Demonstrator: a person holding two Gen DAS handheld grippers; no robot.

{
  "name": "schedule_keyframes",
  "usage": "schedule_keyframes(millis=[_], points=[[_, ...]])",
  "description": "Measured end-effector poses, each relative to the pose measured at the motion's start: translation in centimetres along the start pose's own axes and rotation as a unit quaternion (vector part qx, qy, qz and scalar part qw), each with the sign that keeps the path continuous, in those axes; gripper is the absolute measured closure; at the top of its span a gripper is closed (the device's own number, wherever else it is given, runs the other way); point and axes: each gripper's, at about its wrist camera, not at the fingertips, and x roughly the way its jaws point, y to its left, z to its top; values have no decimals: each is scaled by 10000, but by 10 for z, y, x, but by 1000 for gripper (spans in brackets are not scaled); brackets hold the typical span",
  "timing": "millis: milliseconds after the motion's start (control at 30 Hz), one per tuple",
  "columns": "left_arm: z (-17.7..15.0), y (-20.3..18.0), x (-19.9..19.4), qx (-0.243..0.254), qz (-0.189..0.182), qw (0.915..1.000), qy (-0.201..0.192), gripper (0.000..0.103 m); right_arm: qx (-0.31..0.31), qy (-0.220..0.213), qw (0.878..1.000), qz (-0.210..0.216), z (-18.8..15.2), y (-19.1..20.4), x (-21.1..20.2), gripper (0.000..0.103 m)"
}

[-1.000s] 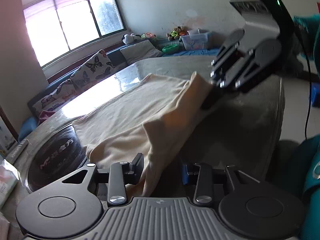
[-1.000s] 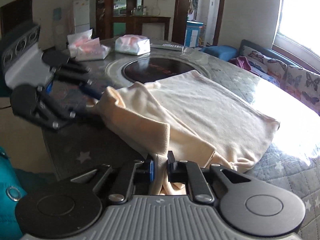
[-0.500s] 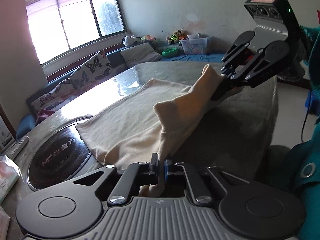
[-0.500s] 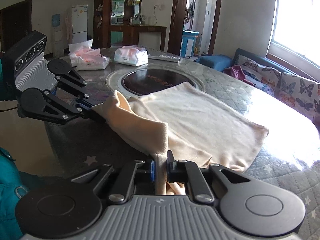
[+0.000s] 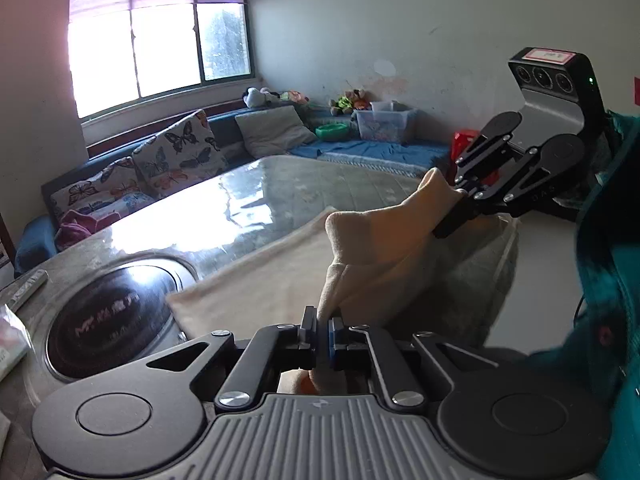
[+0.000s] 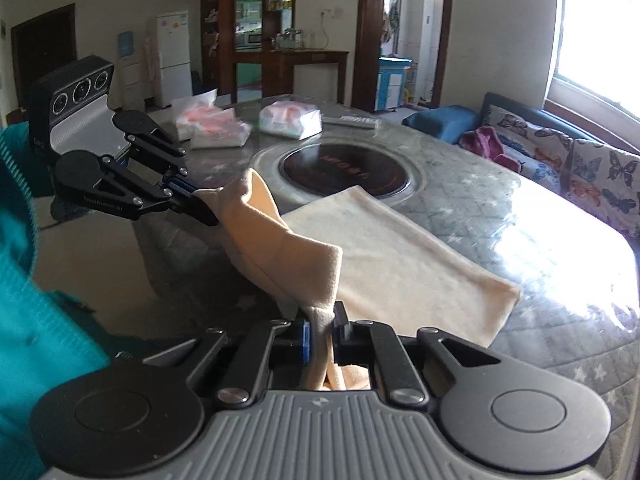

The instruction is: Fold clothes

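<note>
Now both grippers pinch the near edge of the cream garment (image 5: 280,276), one at each corner, and hold it raised clear of the round table (image 6: 500,200). A second ago that edge sagged low against the tabletop and the left gripper (image 5: 323,330) stood open around the cloth. Its jaws are now closed flat on a fold, and the edge has risen between the two tools. The lift is thus made, and the next step is likely to carry this edge over the part still lying flat.

Left wrist view: the right gripper (image 5: 460,204) appears from outside, its jaws shut on the far corner, which peaks above them. The garment's flat part runs toward the window beside the dark inset cooktop (image 5: 116,312).

Right wrist view: the right gripper (image 6: 320,334) grips a bunched corner that hangs down between its jaws. The left gripper (image 6: 200,204) is seen from outside at the other corner. Only this view shows the garment's far hem, which lies flat near the table's glare. It also shows two plastic-wrapped packs (image 6: 290,120) beyond the cooktop. Whether the lifted layer is single or doubled cannot be told for certain.
</note>
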Motion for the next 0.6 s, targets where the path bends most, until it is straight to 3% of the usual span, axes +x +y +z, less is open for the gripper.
schedule_keyframes(millis=[200, 367, 600], points=[[28, 46, 43, -301, 125, 9995, -19, 97, 135, -51, 9998, -106, 34, -42, 22, 95], [32, 88, 100, -739, 263, 9964, 324, 97, 324, 101, 9992, -213, 57, -85, 65, 95], [17, 117, 156, -1160, 669, 9886, 684, 97, 994, 365, 9929, -548, 49, -125, 145, 94]])
